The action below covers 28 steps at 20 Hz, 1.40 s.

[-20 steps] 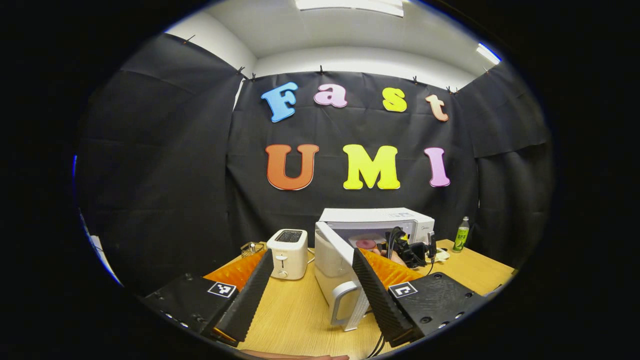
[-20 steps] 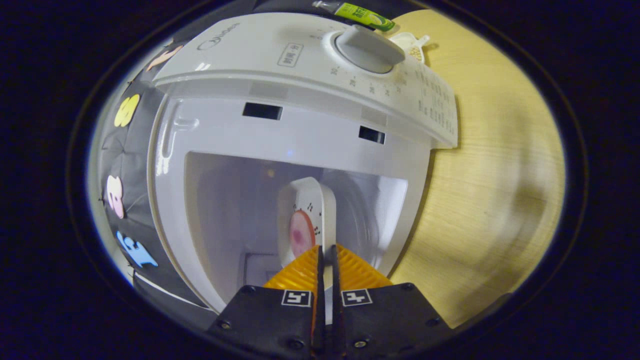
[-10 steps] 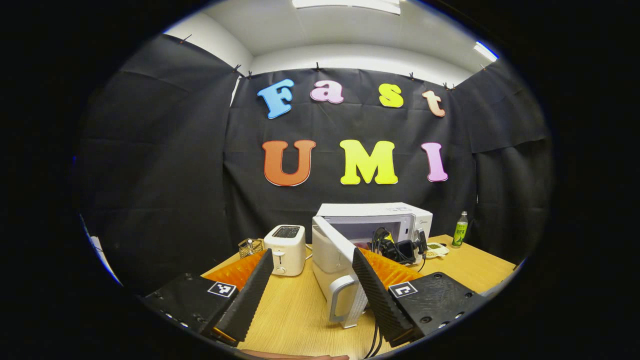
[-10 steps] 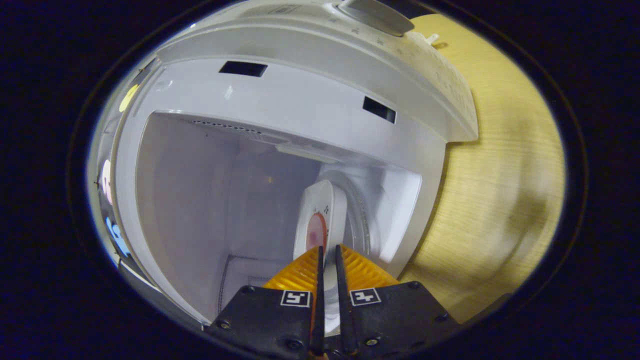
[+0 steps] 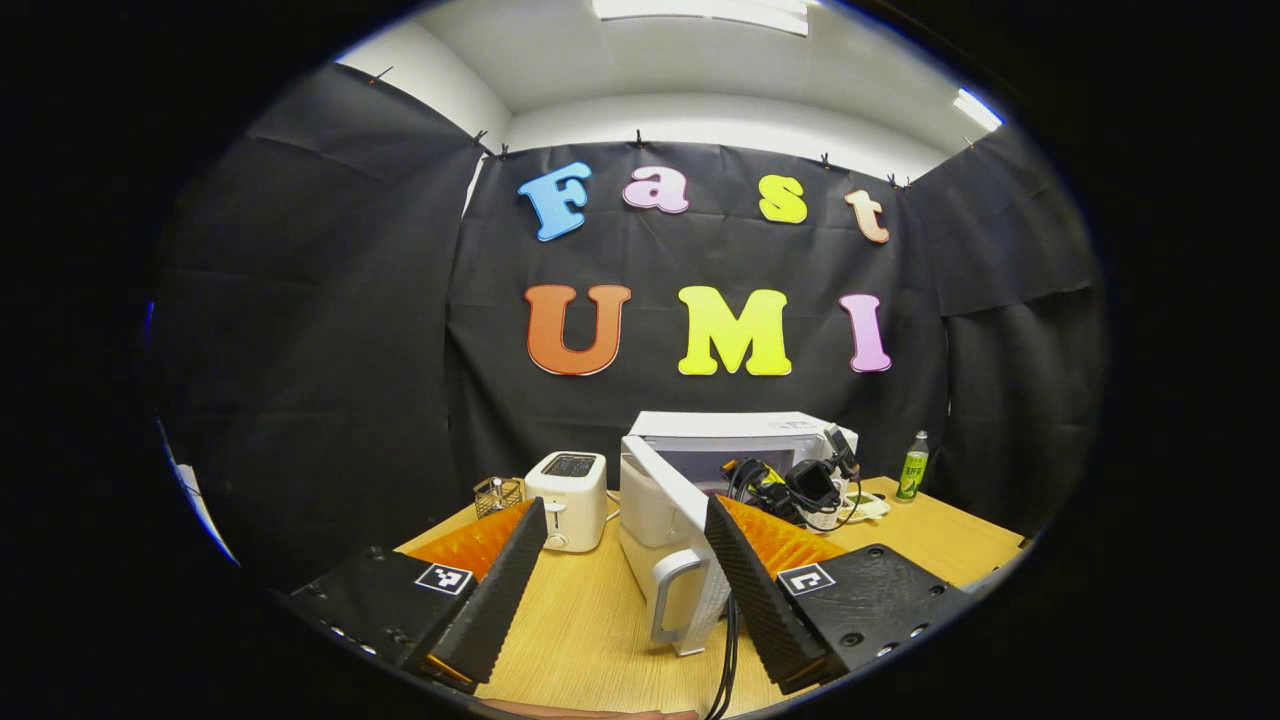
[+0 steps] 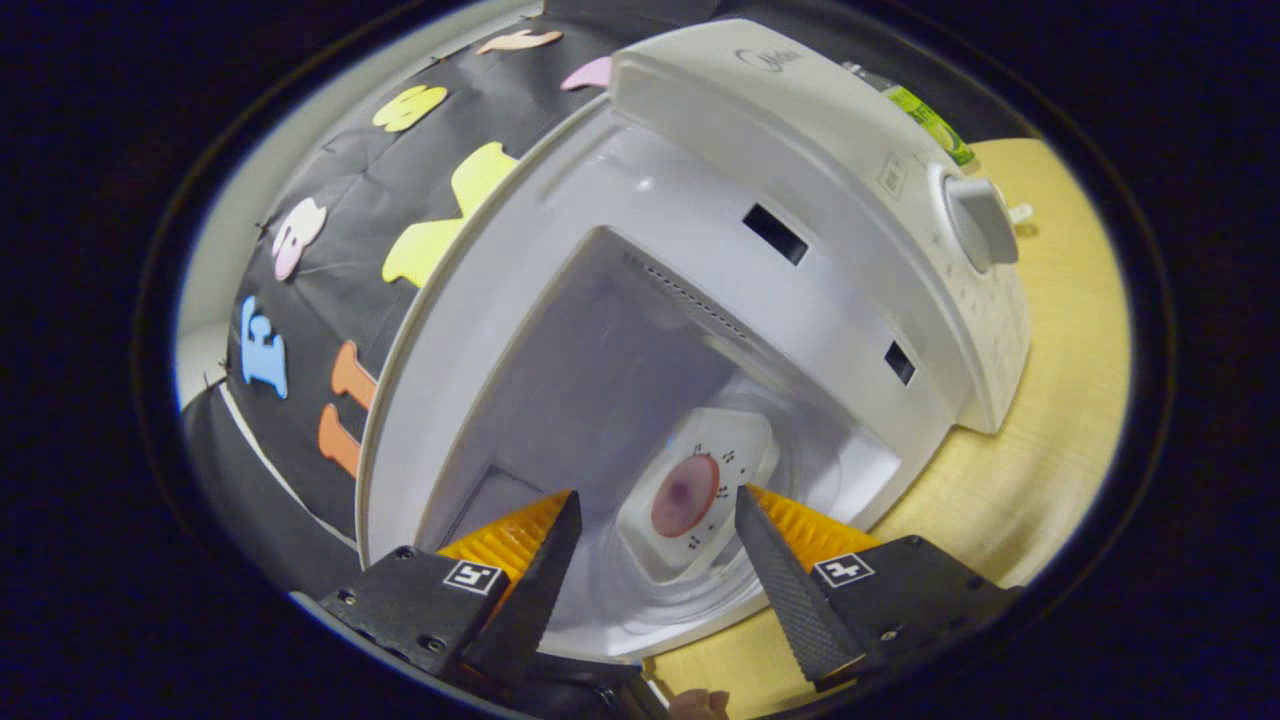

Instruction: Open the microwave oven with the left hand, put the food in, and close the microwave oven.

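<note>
Right gripper view looks into the open microwave oven [image 6: 700, 250], where the food [image 6: 685, 493], a pink round piece on a small white plate [image 6: 700, 495], lies flat on the glass turntable [image 6: 640, 590] inside the cavity. The right gripper [image 6: 655, 550] has its fingers spread wide apart, and the plate sits at about 12 o'clock between and just beyond the tips, touched by neither as far as I can tell. So the placing looks done, and this gripper has only to back straight out through the opening.

Left gripper view shows the left gripper [image 5: 625, 570] also spread open and holding nothing. The open door [image 5: 665, 535] stands on edge at roughly 1 o'clock from it, swung out toward the camera, its handle [image 5: 672, 595] upright and nearest, just beside the right-hand finger. The right gripper [image 5: 800, 485] sits at the oven mouth beyond. By my judgement the left gripper is the nearer one for closing, pushing the door's free edge toward 2 o'clock once the other is out of the way.

A toaster [image 5: 567, 485] stands on the table [image 5: 590, 620] at 11 o'clock.
</note>
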Tool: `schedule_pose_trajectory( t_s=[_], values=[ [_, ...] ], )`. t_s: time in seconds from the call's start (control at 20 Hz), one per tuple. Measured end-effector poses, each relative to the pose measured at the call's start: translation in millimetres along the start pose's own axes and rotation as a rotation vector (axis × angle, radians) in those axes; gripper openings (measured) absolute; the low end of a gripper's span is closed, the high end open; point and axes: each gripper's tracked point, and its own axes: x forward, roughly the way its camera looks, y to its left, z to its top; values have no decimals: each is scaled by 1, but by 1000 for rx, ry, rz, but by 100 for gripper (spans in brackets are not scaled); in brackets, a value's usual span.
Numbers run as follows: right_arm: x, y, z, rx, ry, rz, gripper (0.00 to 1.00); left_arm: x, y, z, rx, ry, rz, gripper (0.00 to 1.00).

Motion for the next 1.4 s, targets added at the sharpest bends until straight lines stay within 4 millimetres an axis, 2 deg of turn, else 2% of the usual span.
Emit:
schedule_pose_trajectory(
  t_s=[0.2, 0.3, 0.45, 0.5, 0.6, 0.7, 0.75, 0.8, 0.9, 0.95, 1.05, 1.1, 1.15, 1.2, 1.25, 1.3, 1.35, 1.4],
  values=[
    [-25, -6, 1, -281, -4, 6, 99, -6, 0, 3, 10, -12, 1, 95],
    [-41, -11, 9, -415, -17, 13, 99, -10, 1, 5, 7, -23, 7, 95],
    [-72, -12, 29, -544, -54, 35, 100, -14, 3, 7, -11, -37, 2, 95],
    [-82, -13, 37, -579, -60, 36, 89, -17, 4, 7, -10, -41, 4, 95],
    [-104, -22, 56, -650, -84, 22, 90, -21, 12, 7, 9, -43, 24, 95],
    [-130, -26, 71, -676, -91, 23, 90, -25, 17, 9, 33, -54, 34, 95],
    [-143, -29, 80, -680, -99, 26, 100, -28, 17, 9, 39, -57, 36, 95],
    [-155, -29, 90, -681, -111, 30, 90, -29, 18, 11, 42, -63, 38, 94],
    [-183, -31, 112, -703, -143, 38, 90, -29, 20, 11, 39, -70, 43, 95],
    [-197, -31, 122, -720, -163, 45, 100, -28, 20, 11, 36, -69, 40, 94],
    [-225, -31, 143, -755, -204, 41, 100, -27, 24, 8, 32, -59, 45, 94],
    [-240, -28, 152, -771, -218, 50, 90, -26, 25, 6, 32, -54, 43, 94],
    [-255, -22, 159, -783, -229, 65, 100, -25, 26, 3, 32, -45, 43, 92],
    [-271, -18, 168, -795, -240, 72, 90, -23, 26, 2, 31, -38, 42, 90],
    [-288, -16, 176, -806, -250, 78, 90, -21, 26, 0, 30, -29, 36, 88],
    [-303, -14, 184, -818, -257, 84, 100, -19, 27, -1, 32, -28, 33, 86],
    [-318, -14, 199, -829, -265, 85, 90, -18, 28, -2, 36, -31, 30, 82],
    [-335, -14, 209, -837, -283, 85, 90, -15, 31, -4, 38, -30, 33, 78]
  ],
)
